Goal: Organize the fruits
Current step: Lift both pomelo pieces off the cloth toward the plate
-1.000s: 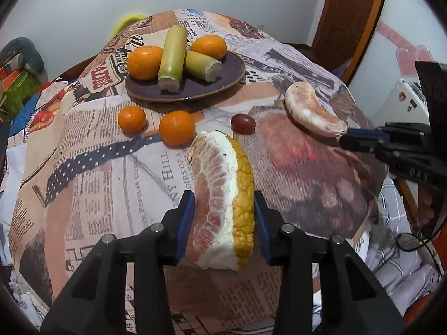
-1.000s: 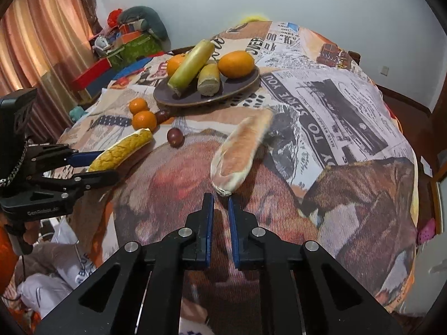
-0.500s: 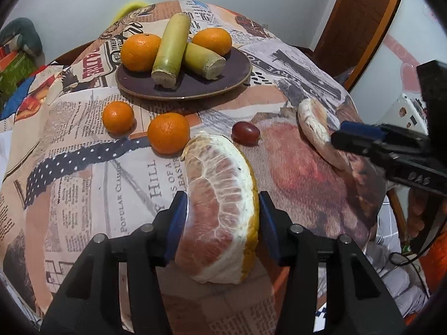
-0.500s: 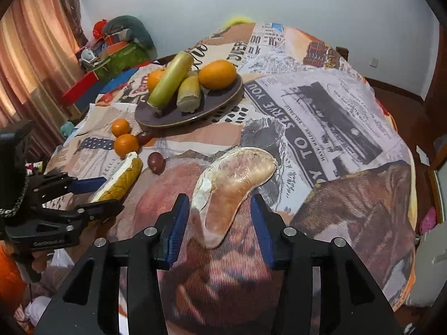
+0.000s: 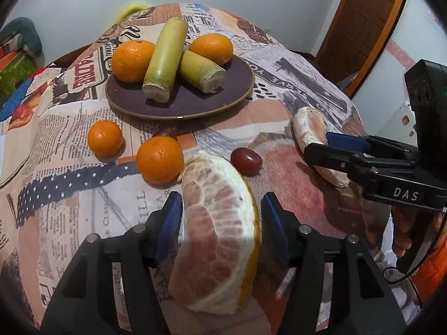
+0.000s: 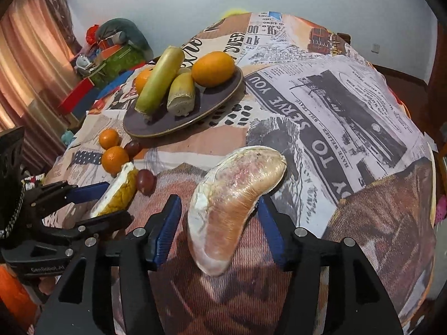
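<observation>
My left gripper (image 5: 220, 217) is shut on a big pomelo wedge (image 5: 218, 229) with yellow rind, held low over the table. My right gripper (image 6: 220, 217) is open around a peeled pomelo segment (image 6: 234, 195) that lies on the cloth; its pads stand apart from the fruit. That segment also shows in the left wrist view (image 5: 310, 128). A dark plate (image 5: 195, 103) at the back holds two oranges and two sugarcane pieces. Two small oranges (image 5: 159, 159) and a dark red grape (image 5: 245, 161) lie before the plate.
The round table wears a newspaper-print cloth (image 6: 335, 117) that falls off at the edges. A wooden door (image 5: 360, 22) is at the right. Boxes and clutter (image 6: 111, 55) stand beyond the table's left side. A second grape (image 6: 132, 148) lies by the small oranges.
My right gripper opened from shut and moved forward around the pomelo segment. My left gripper carried its wedge forward, closer to the small oranges and the plate.
</observation>
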Demonstrator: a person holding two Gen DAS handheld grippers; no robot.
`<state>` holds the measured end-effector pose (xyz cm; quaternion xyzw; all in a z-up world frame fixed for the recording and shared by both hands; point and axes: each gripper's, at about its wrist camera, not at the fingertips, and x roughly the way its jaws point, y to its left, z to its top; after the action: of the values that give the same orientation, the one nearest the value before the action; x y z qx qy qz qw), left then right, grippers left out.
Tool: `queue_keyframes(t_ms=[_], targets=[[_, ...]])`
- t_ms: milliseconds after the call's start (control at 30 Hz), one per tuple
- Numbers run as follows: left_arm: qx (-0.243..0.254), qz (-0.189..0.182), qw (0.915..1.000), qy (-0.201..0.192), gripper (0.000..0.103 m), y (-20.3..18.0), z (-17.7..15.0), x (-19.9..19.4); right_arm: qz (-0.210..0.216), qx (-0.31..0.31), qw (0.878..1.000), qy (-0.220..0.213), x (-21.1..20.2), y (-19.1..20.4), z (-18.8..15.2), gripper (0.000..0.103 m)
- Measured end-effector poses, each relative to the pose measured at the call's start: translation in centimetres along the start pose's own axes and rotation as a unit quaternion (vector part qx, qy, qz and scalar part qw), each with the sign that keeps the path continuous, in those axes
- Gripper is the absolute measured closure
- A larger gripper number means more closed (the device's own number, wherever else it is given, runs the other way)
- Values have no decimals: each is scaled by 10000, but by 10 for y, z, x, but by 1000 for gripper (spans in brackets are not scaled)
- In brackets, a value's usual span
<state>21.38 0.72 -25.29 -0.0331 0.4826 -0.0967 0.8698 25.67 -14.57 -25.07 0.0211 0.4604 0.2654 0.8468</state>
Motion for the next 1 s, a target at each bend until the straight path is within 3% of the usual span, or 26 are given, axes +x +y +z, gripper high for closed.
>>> queue_keyframes(t_ms=[233, 267, 333, 500, 667, 1000], targets=[[-12, 14, 10000, -43, 51, 3, 1, -1, -82, -43, 10000, -30, 13, 1, 10, 45], [13, 29, 10000, -54, 51, 2, 1, -2, -123, -127, 9998, -22, 13, 3, 10, 47], [46, 28, 10000, -74, 51, 1, 0, -4, -244, -272, 9993, -64, 12, 4, 9, 61], [-26, -8, 9999, -147, 52, 3, 0, -11, -42, -235, 9997, -97, 5, -3, 6, 62], [-80, -3, 9992, -395, 52, 6, 5, -29, -13, -312, 9994, -153, -3, 2, 4, 62], [-236, 165, 9950, -958, 57, 25, 30, -64, -31, -579, 9961, -665, -25, 22, 25, 62]])
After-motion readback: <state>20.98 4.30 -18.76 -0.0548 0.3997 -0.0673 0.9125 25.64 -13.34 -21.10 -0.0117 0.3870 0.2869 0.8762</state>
